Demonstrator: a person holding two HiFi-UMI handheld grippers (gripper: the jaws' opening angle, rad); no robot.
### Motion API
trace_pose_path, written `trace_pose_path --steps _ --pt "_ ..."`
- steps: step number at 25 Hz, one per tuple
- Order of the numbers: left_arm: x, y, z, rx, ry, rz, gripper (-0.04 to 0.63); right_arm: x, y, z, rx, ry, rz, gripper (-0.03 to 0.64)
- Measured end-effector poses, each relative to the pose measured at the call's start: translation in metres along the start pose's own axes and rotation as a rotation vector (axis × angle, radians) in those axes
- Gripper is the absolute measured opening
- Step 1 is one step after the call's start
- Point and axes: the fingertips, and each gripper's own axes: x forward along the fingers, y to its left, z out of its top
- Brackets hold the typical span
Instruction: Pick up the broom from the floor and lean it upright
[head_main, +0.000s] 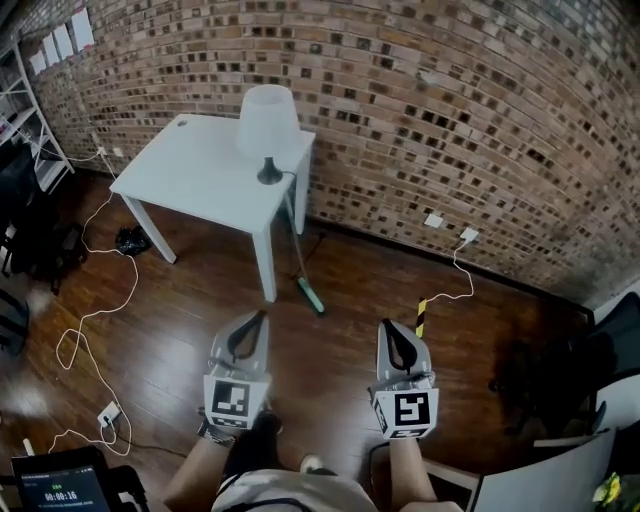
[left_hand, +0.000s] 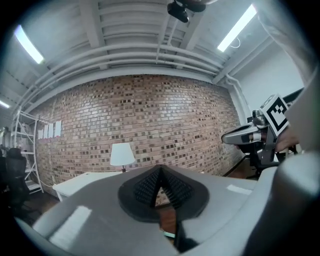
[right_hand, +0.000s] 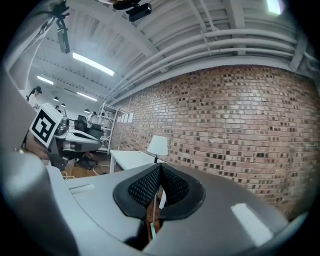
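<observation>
Holding my left gripper (head_main: 262, 317) shut and empty, I see the broom (head_main: 310, 295) ahead and slightly right of it, propped against the counter (head_main: 200, 170) so it stands upright; my right gripper (head_main: 388, 327) is likewise closed, carrying nothing.

Right gripper (right_hand: 160, 166): fingers (right_hand: 144, 187) pressed together, nothing held. Beyond: white table (right_hand: 131, 159), lamp (right_hand: 158, 145), brick wall (right_hand: 240, 125).
</observation>
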Motion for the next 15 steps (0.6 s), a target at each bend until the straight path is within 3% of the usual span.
trace_pose_path --steps 7,15 --pt "-0.068 -0.087 0.013 0.009 0.025 -0.005 0.000 -0.102 -0.007 -0.005 0.013 0.011 0.024 0.012" --pt "-0.119 -0.101 0.042 0.023 -0.012 -0.001 0.000 -0.164 -0.001 0.010 0.025 -0.003 -0.012 0.012"
